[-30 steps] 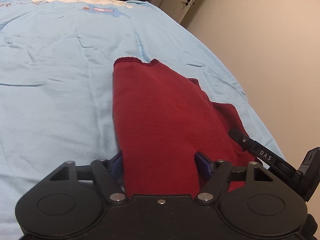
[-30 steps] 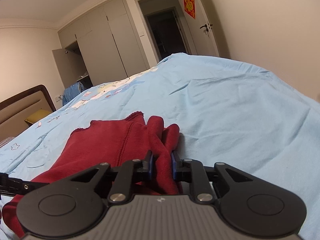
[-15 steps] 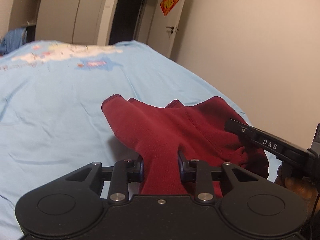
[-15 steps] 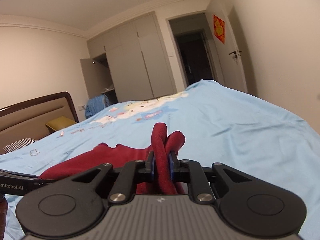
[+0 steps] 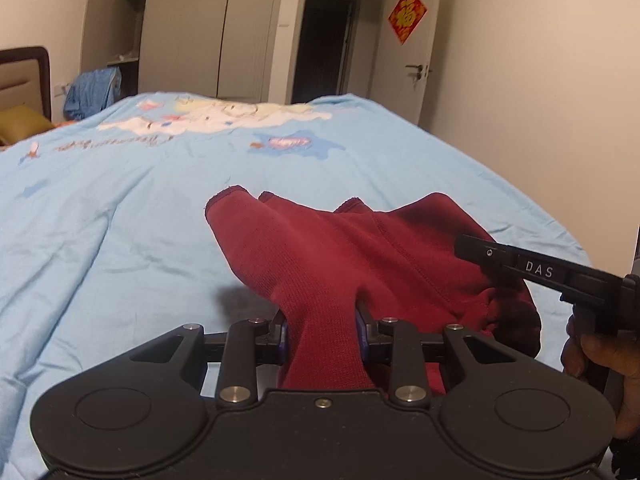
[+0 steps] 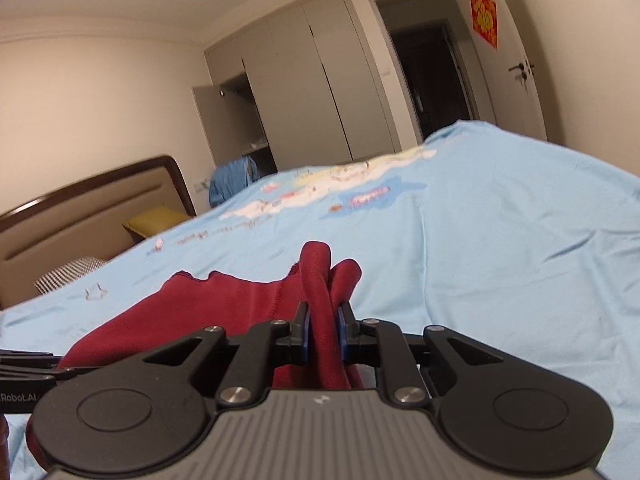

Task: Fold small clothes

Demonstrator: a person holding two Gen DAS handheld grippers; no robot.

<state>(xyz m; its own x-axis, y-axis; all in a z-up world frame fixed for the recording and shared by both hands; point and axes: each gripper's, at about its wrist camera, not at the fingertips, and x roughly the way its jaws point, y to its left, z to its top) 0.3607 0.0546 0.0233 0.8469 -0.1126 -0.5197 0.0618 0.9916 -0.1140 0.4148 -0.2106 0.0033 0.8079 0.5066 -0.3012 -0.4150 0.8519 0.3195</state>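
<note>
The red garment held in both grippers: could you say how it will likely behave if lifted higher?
The red garment will probably sag, since it drapes limply between the left gripper and right gripper. Its bunched folds suggest a soft knit, unlikely to slip.

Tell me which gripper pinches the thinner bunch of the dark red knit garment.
The right gripper: its jaws stand nearly closed on a narrow roll of the dark red knit garment, while the left gripper clamps a wider band.

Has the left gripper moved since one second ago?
Yes. The left gripper tilted upward: the wardrobe and doorway now show above the bed.
</note>
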